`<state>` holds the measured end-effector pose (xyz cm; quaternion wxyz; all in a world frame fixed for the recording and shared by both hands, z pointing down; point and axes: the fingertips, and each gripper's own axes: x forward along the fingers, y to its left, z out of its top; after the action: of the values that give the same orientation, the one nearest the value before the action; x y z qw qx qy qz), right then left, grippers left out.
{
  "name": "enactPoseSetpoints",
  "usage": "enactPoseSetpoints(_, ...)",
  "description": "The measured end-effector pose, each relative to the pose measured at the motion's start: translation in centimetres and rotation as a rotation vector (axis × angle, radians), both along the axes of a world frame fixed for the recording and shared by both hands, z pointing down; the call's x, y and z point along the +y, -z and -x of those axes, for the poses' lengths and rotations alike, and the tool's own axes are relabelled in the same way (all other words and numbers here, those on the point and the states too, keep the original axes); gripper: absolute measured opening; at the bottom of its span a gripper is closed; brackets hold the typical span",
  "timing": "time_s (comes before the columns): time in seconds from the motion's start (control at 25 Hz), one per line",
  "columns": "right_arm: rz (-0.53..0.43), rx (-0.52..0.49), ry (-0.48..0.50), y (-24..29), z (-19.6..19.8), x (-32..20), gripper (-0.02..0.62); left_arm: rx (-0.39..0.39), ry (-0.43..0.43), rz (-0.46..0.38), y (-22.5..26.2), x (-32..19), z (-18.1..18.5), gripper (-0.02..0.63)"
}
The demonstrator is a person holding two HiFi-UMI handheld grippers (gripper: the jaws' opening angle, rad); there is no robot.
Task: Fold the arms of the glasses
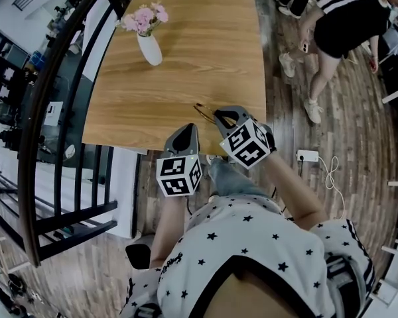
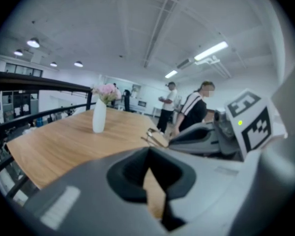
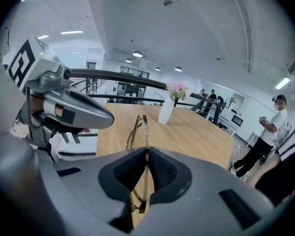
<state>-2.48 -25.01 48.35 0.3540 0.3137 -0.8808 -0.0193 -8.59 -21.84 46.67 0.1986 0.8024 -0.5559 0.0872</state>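
Nearest, below the person's star-print shirt (image 1: 252,237), the two grippers sit side by side at the near edge of the tabletop (image 1: 186,58). The left gripper (image 2: 148,154) has its jaws pressed together with nothing between them; only bare wood shows past the tips. The right gripper (image 3: 145,154), just beside it, pinches the thin gold-coloured glasses (image 3: 140,127) by their frame. They run edge-on out of the jaws and over the tabletop near its front edge; whether they rest on the wood or hang just above it cannot be told. Whether either arm is already swung in is also unclear. The step in hand looks like the fold itself, with the right side acting as a clamp and the left as a pusher. To do it well, keep the right pinch firm and quiet. Bring the left's joined tips against the outside of one arm, away from the hinge, and sweep it gently inward along its natural swing. The wire frame looks easily bent, so light pressure suits it. Farther off stand a white vase (image 1: 150,50) of pink flowers and, beyond the tabletop, some people (image 1: 338,18).
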Motion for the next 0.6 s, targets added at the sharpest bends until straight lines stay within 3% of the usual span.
enactPoseSetpoints(0.6, 0.071, 0.143, 0.061, -7.6, 0.9, -3.3, 0.020, 0.045, 0.075, 0.039, -2.3, -3.3, 2.3, 0.005)
